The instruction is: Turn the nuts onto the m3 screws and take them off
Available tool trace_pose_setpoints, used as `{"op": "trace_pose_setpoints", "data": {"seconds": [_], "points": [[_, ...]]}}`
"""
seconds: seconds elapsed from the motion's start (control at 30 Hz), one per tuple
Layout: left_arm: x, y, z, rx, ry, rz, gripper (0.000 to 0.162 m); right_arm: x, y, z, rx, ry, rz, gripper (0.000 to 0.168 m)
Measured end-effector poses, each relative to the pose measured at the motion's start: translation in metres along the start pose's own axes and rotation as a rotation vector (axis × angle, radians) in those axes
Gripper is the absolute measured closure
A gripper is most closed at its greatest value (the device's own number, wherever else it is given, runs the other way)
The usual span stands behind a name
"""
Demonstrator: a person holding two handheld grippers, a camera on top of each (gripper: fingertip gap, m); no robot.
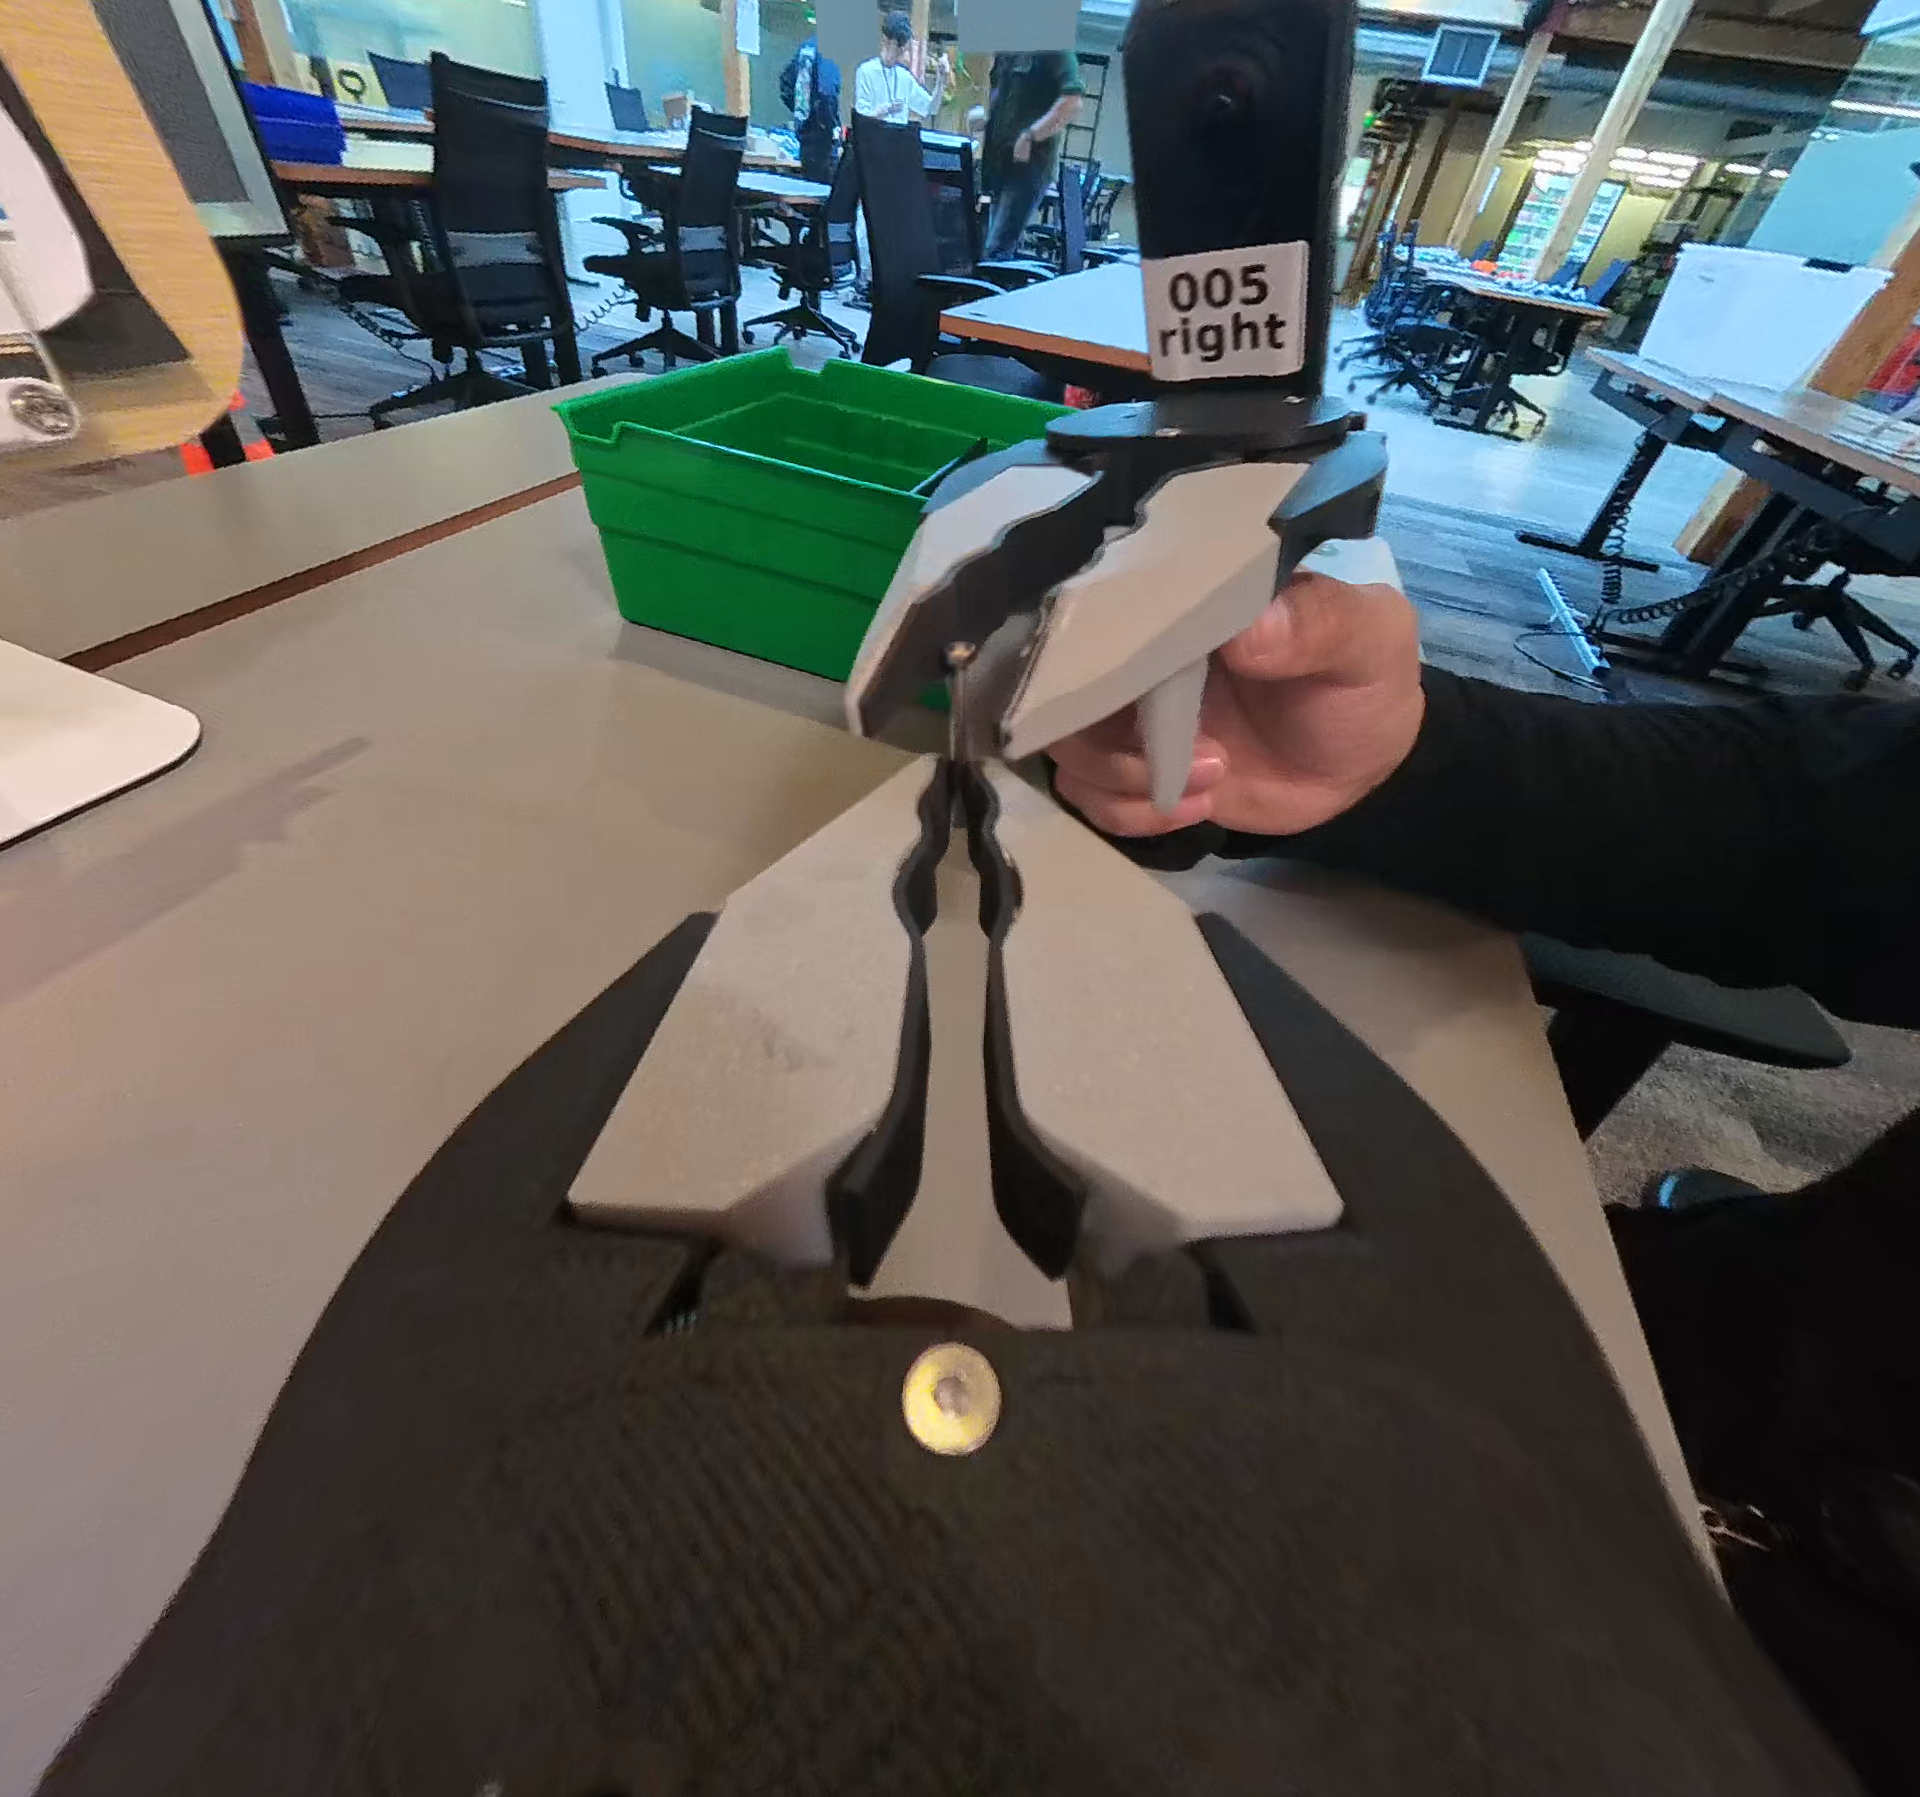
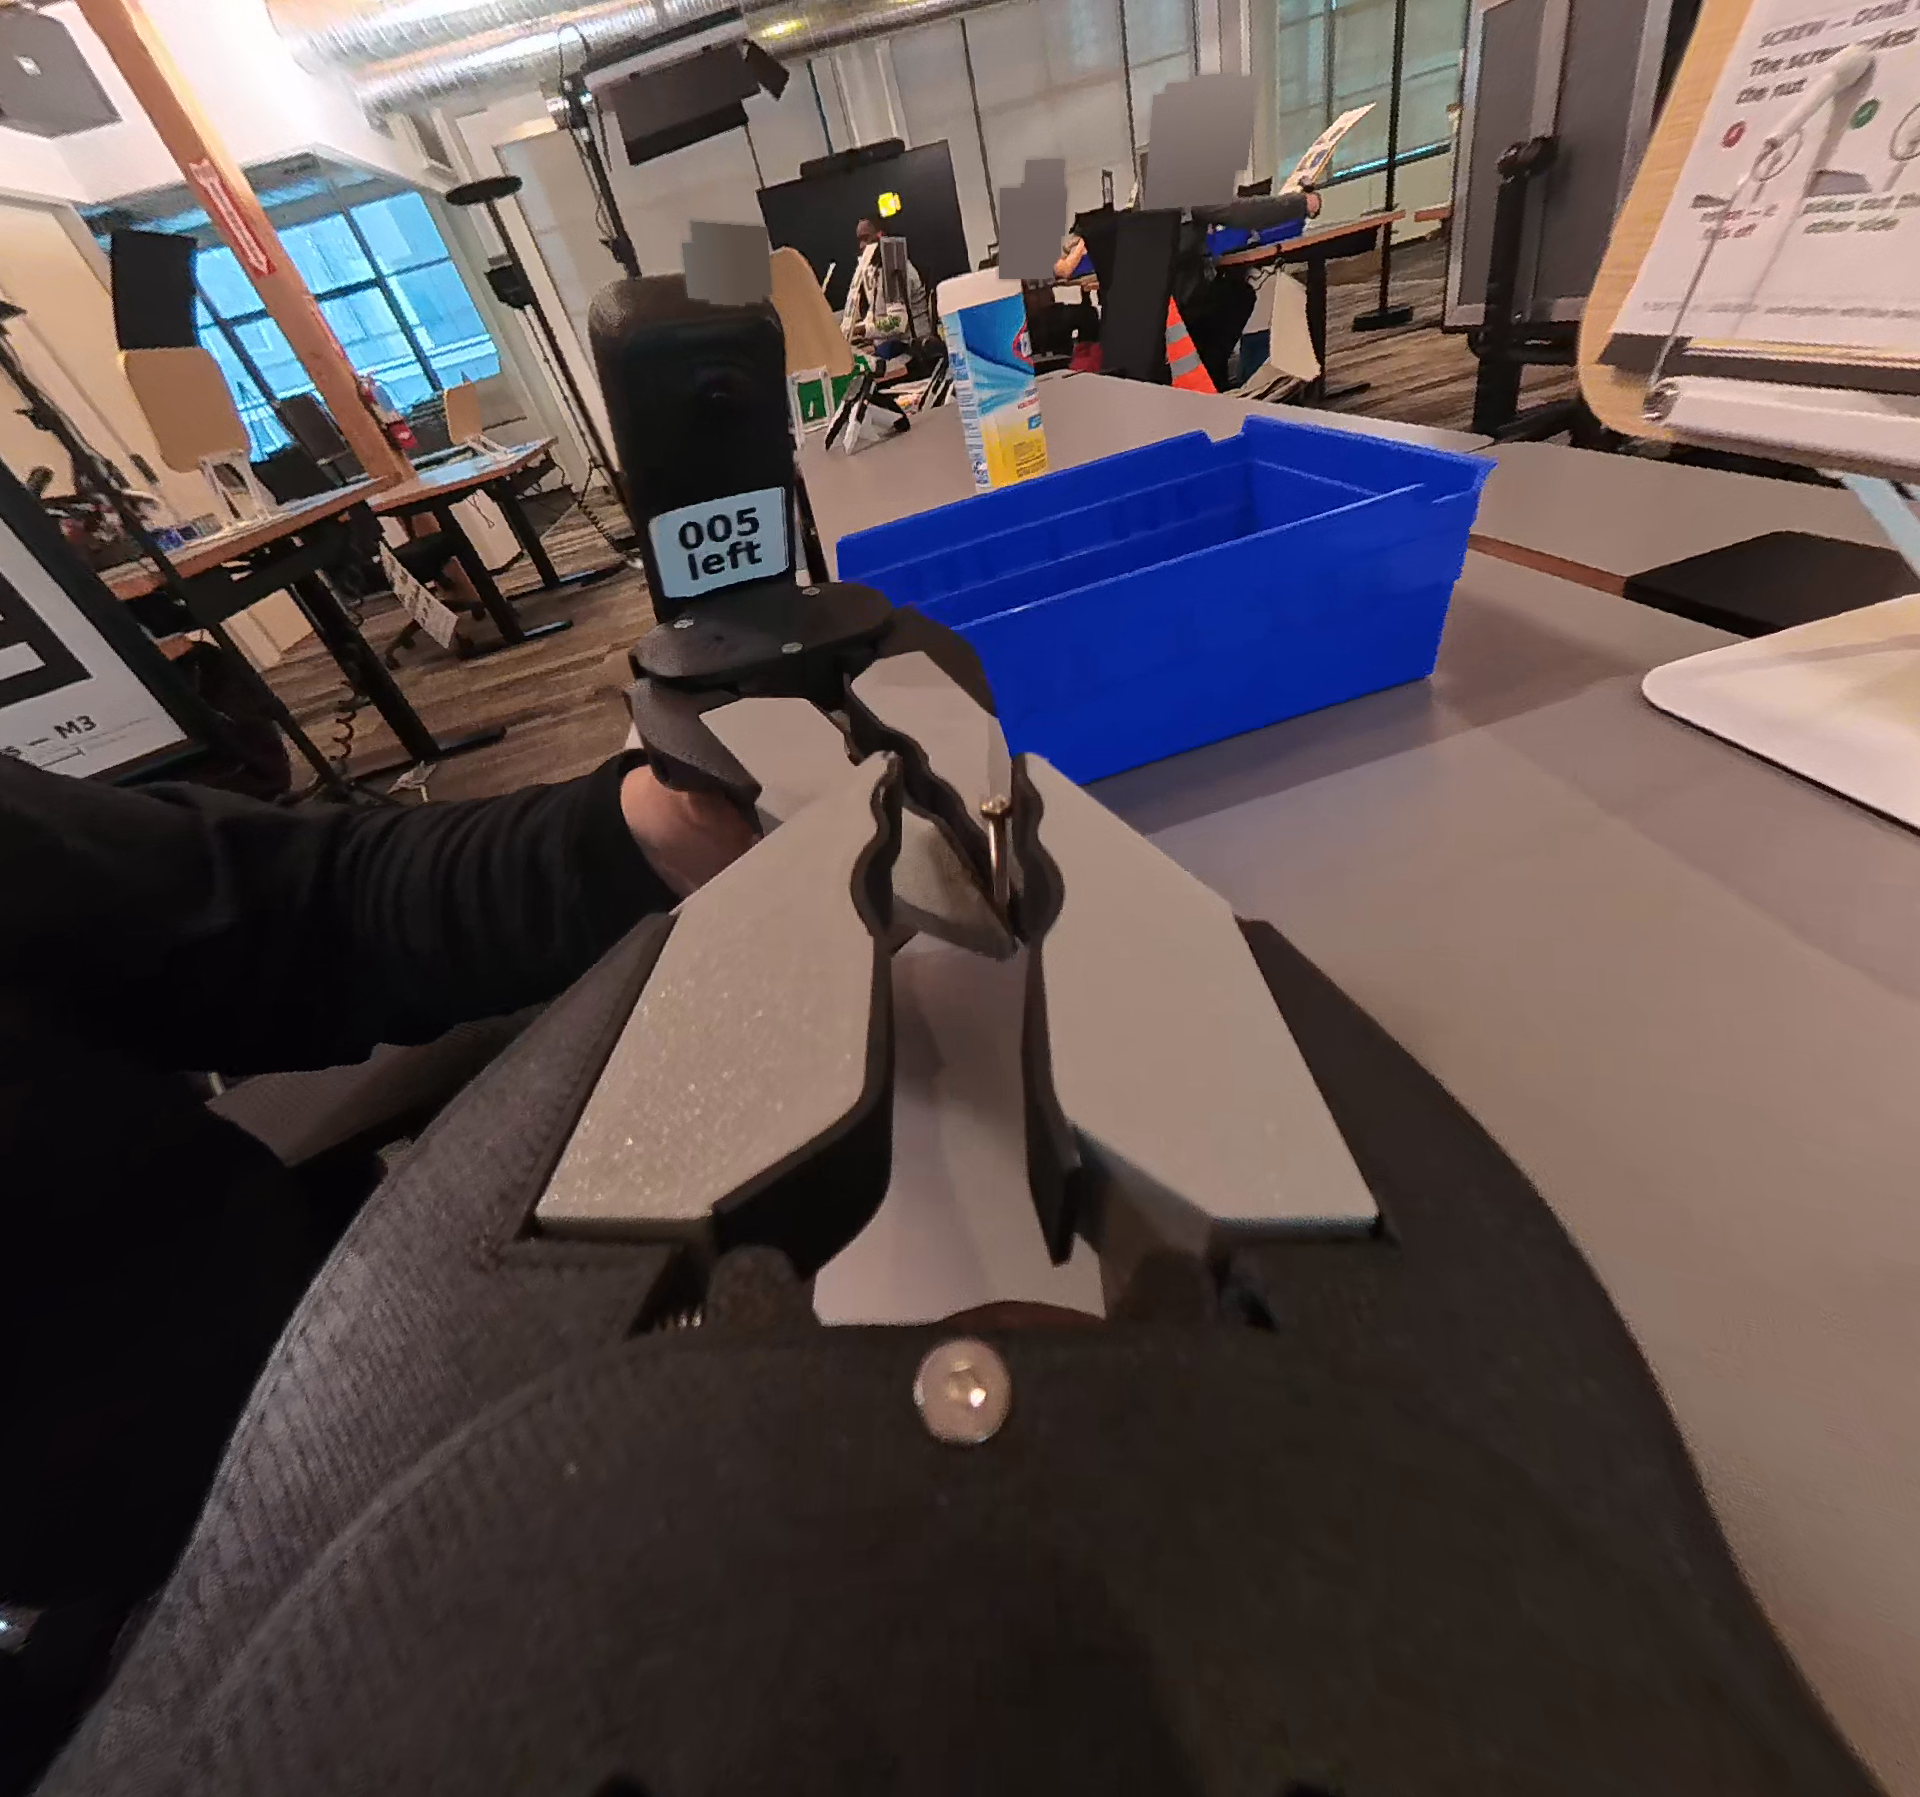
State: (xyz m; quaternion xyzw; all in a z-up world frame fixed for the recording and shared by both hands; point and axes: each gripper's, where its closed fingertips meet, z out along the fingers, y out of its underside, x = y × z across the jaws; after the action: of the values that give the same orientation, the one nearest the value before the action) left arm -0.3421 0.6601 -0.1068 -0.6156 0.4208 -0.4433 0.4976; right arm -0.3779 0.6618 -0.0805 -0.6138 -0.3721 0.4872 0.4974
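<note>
A thin metal screw [image 1: 960, 708] stands upright, head on top, between the two grippers above the grey table [image 1: 416, 864]. My left gripper [image 1: 958, 786] is shut on the screw's lower end. It also shows in the right wrist view [image 2: 1003, 937], holding the screw [image 2: 998, 859]. My right gripper [image 2: 956, 802] faces it with its jaws apart around the upper part of the screw. The screw head lies close to its right finger [image 2: 1039, 843] and the left finger stands well clear. The right gripper shows in the left wrist view [image 1: 951, 719], held in a hand [image 1: 1299, 708]. I see no nut.
A green bin [image 1: 727, 542] stands on the table behind the right gripper. A blue bin [image 2: 1195, 646] stands behind the left gripper, with a wipes canister [image 2: 987, 386] beyond it. A clipboard with a sheet [image 2: 1766, 189] stands far right, above a white pad [image 2: 1818, 708]. The grippers are tip to tip, or close to it.
</note>
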Motion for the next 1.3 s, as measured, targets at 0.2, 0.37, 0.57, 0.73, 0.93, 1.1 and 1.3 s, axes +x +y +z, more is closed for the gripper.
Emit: {"op": "trace_pose_setpoints", "data": {"seconds": [0.2, 0.37, 0.57, 0.73, 0.93, 1.1, 1.3], "points": [[-0.003, -0.001, -0.002, 0.007, -0.011, -0.008, 0.162, 0.001, -0.001, -0.003, 0.0, 0.006, -0.009, 0.151], [-0.009, -0.006, -0.007, 0.028, -0.029, -0.026, 0.162, 0.008, -0.008, -0.013, 0.032, 0.028, -0.004, 0.151], [-0.009, -0.004, -0.007, 0.022, -0.032, -0.024, 0.162, 0.005, -0.006, -0.01, 0.016, 0.028, -0.023, 0.153], [-0.008, -0.003, -0.006, 0.02, -0.027, -0.024, 0.162, 0.004, -0.005, -0.008, 0.012, 0.026, -0.022, 0.153], [-0.004, -0.001, -0.002, 0.006, -0.014, -0.016, 0.162, 0.002, -0.002, -0.004, 0.002, 0.02, -0.024, 0.153], [0.002, 0.001, 0.001, -0.003, 0.002, -0.009, 0.162, 0.001, 0.001, -0.002, -0.012, 0.013, -0.024, 0.156], [-0.002, -0.001, -0.002, 0.009, -0.015, -0.014, 0.162, 0.004, -0.002, -0.005, -0.003, 0.028, -0.024, 0.154]]}}
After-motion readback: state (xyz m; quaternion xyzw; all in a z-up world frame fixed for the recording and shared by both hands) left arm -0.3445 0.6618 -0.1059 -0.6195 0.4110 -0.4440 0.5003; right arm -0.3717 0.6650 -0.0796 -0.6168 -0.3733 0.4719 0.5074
